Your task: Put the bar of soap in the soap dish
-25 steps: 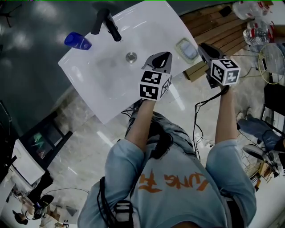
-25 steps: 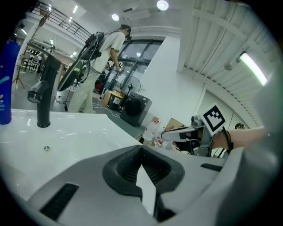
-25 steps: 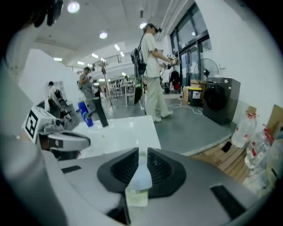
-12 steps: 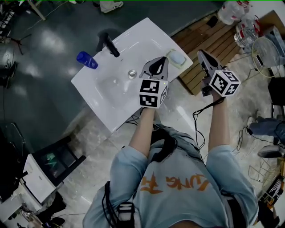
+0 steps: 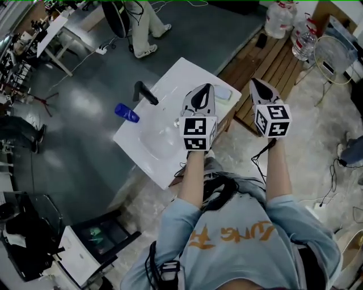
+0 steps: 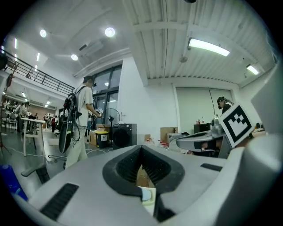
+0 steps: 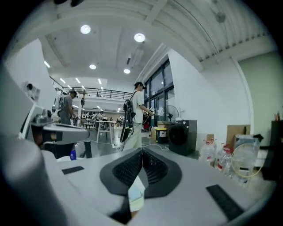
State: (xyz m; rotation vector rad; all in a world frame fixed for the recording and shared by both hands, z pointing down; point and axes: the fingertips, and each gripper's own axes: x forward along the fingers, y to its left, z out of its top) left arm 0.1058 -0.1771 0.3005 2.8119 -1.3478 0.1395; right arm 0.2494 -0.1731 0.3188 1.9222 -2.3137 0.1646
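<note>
A pale bar of soap [image 5: 222, 93] lies in the soap dish [image 5: 229, 97] on the right corner of the white sink [image 5: 164, 153]. Both grippers hang high above it, side by side and pointing level. My left gripper [image 5: 204, 88] is shut with nothing in it, and in the left gripper view its pads [image 6: 142, 150] meet at the tips. My right gripper [image 5: 256, 84] is shut and empty too, off the sink's right edge; its own view shows the jaws closed [image 7: 142, 152]. A sliver of the dish [image 7: 136, 195] shows below those jaws.
A black faucet [image 5: 145, 93] and a blue bottle [image 5: 126, 112] stand at the sink's far left side. A wooden pallet [image 5: 266, 59], water bottles [image 5: 283, 17] and a fan [image 5: 332, 54] lie to the right. A person [image 6: 84, 119] stands beyond the sink.
Both grippers have risen well above the sink, which now looks smaller and farther below. The soap stays in its dish.
</note>
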